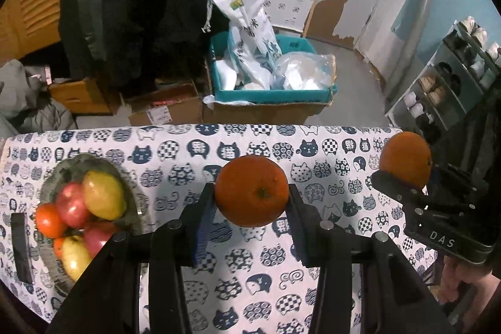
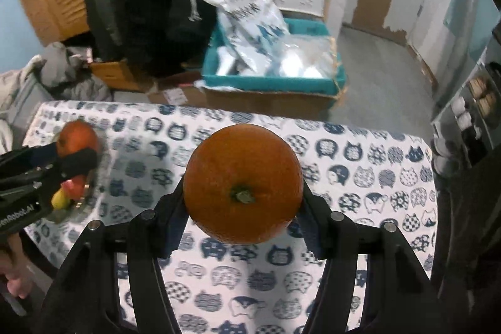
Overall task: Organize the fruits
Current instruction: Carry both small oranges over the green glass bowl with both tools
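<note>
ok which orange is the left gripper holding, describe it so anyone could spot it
Above the cat-print tablecloth, right of the fruit plate, two oranges are held up. The left gripper is shut on the orange nearer that plate, stem facing the camera; the other orange sits in the right gripper.

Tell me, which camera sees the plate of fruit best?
The left wrist view. There the plate shows clearly, with red, yellow and orange fruit piled on it. In the right wrist view the plate is blurry and mostly hidden behind the left gripper holding an orange.
</note>
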The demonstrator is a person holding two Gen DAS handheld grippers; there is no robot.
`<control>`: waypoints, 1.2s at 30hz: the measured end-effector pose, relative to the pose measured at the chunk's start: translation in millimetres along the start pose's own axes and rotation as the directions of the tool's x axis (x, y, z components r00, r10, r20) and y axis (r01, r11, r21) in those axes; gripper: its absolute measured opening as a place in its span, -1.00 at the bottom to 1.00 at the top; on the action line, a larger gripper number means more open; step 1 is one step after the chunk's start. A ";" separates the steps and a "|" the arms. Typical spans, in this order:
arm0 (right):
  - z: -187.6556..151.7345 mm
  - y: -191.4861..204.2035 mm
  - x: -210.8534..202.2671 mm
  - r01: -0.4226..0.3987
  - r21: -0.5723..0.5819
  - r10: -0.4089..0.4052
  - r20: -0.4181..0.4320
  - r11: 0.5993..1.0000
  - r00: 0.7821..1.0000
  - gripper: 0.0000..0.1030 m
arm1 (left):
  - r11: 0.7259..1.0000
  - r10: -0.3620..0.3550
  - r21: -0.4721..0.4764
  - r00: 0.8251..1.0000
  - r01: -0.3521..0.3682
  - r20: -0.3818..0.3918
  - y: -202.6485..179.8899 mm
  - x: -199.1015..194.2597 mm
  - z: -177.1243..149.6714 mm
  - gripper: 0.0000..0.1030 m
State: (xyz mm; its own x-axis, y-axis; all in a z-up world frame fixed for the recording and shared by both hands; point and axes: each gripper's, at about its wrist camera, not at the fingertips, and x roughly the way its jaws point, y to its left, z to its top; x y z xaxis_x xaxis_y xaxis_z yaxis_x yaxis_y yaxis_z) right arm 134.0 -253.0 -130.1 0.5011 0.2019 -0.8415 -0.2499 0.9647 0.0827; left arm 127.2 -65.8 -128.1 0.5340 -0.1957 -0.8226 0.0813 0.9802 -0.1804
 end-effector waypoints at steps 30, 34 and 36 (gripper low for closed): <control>30.5 152.6 34.5 -0.214 -0.159 0.207 -0.058 0.964 0.977 0.20 | 0.976 0.145 -0.167 0.989 -0.143 0.003 157.1 -48.4 -41.6 -0.14; 32.2 174.6 44.2 -0.235 -0.177 0.224 -0.082 0.956 0.971 0.20 | 0.969 0.161 -0.189 0.987 -0.159 -0.004 174.7 -49.8 -47.5 -0.13; 32.6 184.9 48.6 -0.247 -0.187 0.233 -0.093 0.951 0.968 0.20 | 0.966 0.168 -0.198 0.986 -0.167 -0.012 183.2 -48.9 -50.2 -0.13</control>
State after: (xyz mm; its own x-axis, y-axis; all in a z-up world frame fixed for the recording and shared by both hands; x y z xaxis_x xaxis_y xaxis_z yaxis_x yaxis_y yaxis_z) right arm 139.1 -59.2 -138.2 0.3498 0.4043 -0.8451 -0.5160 0.8361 0.1864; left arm 73.8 121.9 -148.1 0.5300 -0.0285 -0.8475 -0.1776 0.9735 -0.1439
